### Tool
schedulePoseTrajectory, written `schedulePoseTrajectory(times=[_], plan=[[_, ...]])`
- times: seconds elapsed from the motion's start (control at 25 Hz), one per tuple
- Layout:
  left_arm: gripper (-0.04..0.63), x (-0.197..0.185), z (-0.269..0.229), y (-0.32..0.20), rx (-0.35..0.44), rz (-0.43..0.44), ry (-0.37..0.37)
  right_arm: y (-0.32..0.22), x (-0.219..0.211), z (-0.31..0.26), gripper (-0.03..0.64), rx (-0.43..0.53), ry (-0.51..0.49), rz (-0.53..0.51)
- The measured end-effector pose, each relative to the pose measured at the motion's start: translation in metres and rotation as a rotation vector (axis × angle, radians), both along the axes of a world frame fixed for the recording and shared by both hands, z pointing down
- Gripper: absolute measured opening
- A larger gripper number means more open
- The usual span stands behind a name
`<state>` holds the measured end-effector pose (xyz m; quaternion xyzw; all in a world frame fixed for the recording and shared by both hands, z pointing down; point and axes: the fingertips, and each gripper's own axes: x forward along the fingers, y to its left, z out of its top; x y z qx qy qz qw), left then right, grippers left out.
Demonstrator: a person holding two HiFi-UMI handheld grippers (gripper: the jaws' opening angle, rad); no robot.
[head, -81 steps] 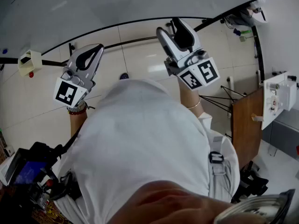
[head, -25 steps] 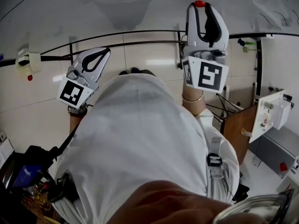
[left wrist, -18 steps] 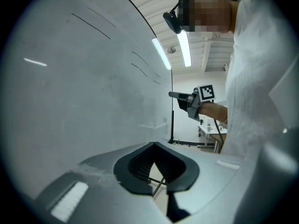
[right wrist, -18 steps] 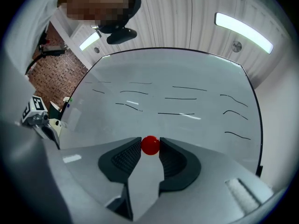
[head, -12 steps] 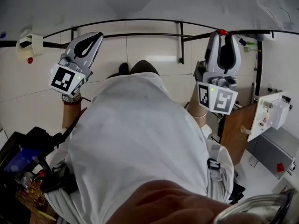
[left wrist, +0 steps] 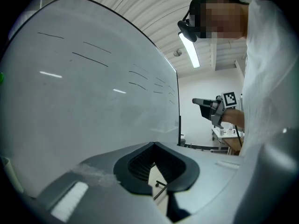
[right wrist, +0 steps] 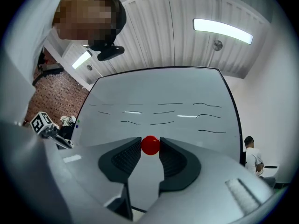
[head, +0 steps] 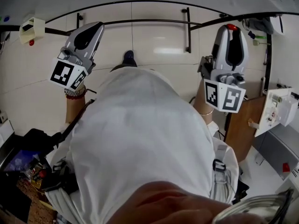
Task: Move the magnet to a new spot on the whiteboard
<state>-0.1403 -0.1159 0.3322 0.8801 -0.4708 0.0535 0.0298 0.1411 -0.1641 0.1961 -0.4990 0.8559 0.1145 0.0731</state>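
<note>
A small round red magnet (right wrist: 150,145) sits pinched between the tips of my right gripper (right wrist: 150,146), which is shut on it. In the head view the right gripper (head: 230,29) is raised at the right, with the magnet (head: 230,27) at its tip. The whiteboard (right wrist: 159,107) with several black pen strokes stands ahead, apart from the magnet. My left gripper (head: 91,29) is raised at the left, shut and holding nothing. In its own view the left gripper (left wrist: 154,144) lies alongside the whiteboard (left wrist: 84,97), and the right gripper (left wrist: 201,102) shows far off.
The board's black stand bars (head: 188,29) run below its lower edge. A small white box (head: 32,27) hangs at the left. A wooden panel (head: 243,125) and a white device (head: 278,107) stand at the right. A person (right wrist: 253,154) stands far behind the board's right side.
My right gripper has carried the magnet rightward and lower in the head view, off the board's face. The left gripper has risen a little.
</note>
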Motion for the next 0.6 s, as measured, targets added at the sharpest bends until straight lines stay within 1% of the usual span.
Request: schedulePoseTrajectory(times=[0.08, 0.16, 0.24, 0.4, 0.48, 0.6], plan=[[0.006, 0.013, -0.003, 0.017, -0.008, -0.008, 0.002, 0.019, 0.014, 0.004, 0.124, -0.020, 0.000, -0.003], [0.006, 0.031, -0.004, 0.039, -0.016, -0.016, 0.023, 0.040, 0.032, 0.008, 0.124, -0.044, -0.007, -0.003], [0.006, 0.047, -0.001, 0.061, -0.028, -0.034, 0.038, 0.057, 0.049, 0.010, 0.124, -0.045, -0.014, -0.001], [0.006, 0.068, 0.020, 0.106, -0.085, -0.090, 0.011, 0.086, 0.082, 0.017, 0.124, -0.043, -0.054, 0.006], [0.006, 0.074, 0.026, 0.134, -0.095, -0.107, 0.009, 0.099, 0.086, 0.025, 0.124, -0.052, -0.072, -0.021], [0.006, 0.071, 0.036, 0.171, -0.120, -0.119, -0.010, 0.119, 0.072, 0.039, 0.124, -0.079, -0.086, -0.069]])
